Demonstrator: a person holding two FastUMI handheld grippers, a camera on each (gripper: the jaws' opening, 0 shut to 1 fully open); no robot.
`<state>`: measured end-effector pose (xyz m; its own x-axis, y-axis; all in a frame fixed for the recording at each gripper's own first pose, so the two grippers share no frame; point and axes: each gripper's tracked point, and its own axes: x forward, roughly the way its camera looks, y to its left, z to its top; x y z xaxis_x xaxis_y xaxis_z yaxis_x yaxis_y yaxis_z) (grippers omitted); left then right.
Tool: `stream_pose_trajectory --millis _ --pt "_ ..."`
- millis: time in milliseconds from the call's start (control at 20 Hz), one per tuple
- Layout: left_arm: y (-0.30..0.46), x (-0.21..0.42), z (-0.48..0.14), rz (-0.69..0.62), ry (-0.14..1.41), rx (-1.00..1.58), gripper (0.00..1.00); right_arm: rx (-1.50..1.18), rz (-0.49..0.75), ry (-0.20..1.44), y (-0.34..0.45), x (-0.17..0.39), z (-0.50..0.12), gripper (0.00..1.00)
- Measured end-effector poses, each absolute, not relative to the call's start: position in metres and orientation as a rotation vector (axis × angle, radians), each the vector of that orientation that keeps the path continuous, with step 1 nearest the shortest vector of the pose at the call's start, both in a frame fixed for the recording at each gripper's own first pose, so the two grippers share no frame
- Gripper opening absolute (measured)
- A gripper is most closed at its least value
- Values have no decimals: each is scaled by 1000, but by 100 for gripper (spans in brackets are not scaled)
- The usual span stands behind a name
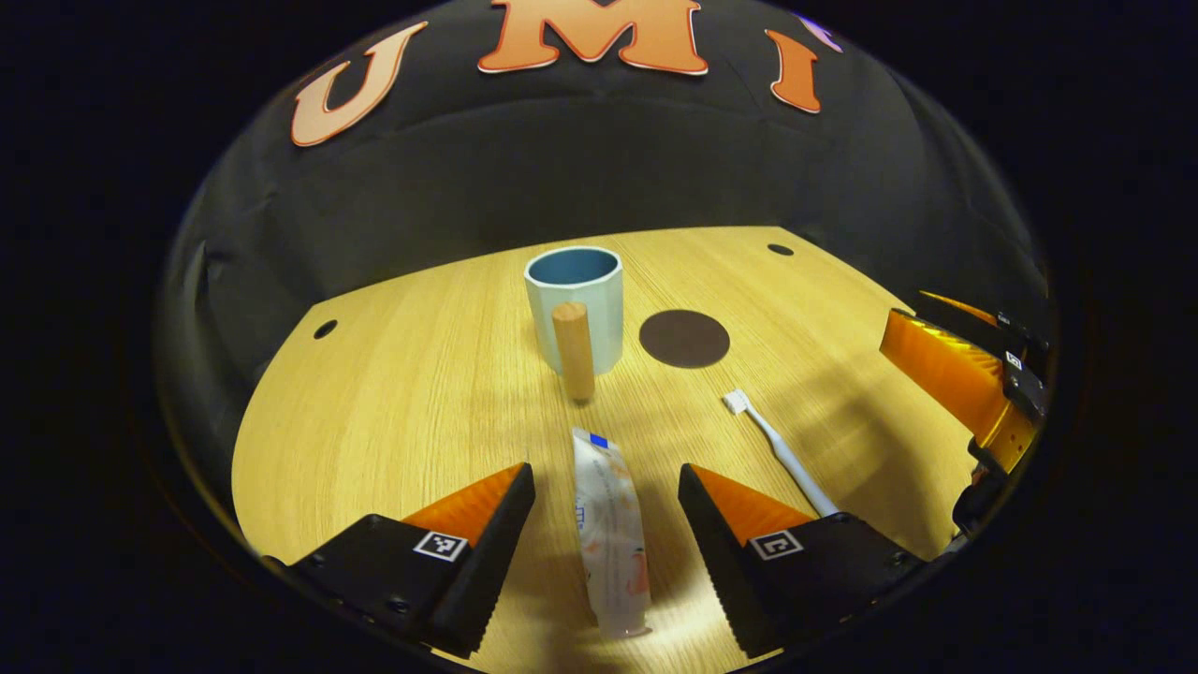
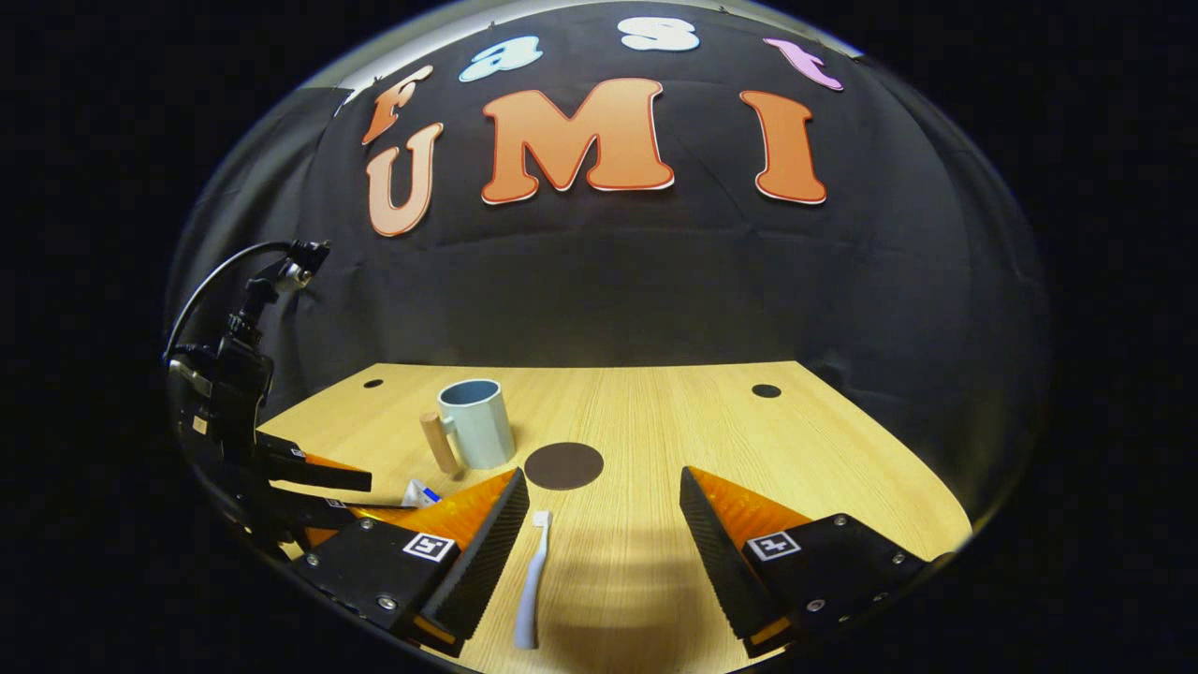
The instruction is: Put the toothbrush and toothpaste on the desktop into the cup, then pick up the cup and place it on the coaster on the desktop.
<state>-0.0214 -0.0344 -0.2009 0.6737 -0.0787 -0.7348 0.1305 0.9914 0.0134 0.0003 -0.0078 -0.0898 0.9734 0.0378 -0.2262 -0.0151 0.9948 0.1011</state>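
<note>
Left gripper view: left gripper (image 1: 606, 487) spread wide, toothpaste (image 1: 611, 534) lying between its fingers, untouched. Cup (image 1: 576, 304) at 12 o'clock (wooden handle toward camera), coaster (image 1: 684, 338) at 1, toothbrush (image 1: 780, 452) at 2.

Right gripper view: right gripper (image 2: 599, 510) spread wide, nothing grasped; toothbrush (image 2: 533, 580) beside its left finger; cup (image 2: 475, 423) at 11 o'clock, coaster (image 2: 563, 465) just beside it.
</note>
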Motion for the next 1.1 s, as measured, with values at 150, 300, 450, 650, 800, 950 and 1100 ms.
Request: stream_pose_trajectory --millis 150,300,450,650,800,950,1100 --pt "-34 -24 -211 -105 893 51 76 84 21 248 -8 0 -96 97" --pt "-34 -28 -220 -80 945 30 66 90 26 267 -8 -1 -102 98" --pt "-38 -30 -225 -93 977 27 56 86 32 290 -6 0 -109 98" --pt "-41 -29 -226 -123 978 40 45 91 61 316 6 0 -119 98" --pt "-41 -26 -228 -128 973 34 17 72 72 337 11 0 -125 98" --pt "-41 -25 -227 -139 954 13 13 71 89 360 16 -1 -131 97" --pt "-40 -24 -223 -138 916 -2 13 79 113 401 25 -3 -140 94"
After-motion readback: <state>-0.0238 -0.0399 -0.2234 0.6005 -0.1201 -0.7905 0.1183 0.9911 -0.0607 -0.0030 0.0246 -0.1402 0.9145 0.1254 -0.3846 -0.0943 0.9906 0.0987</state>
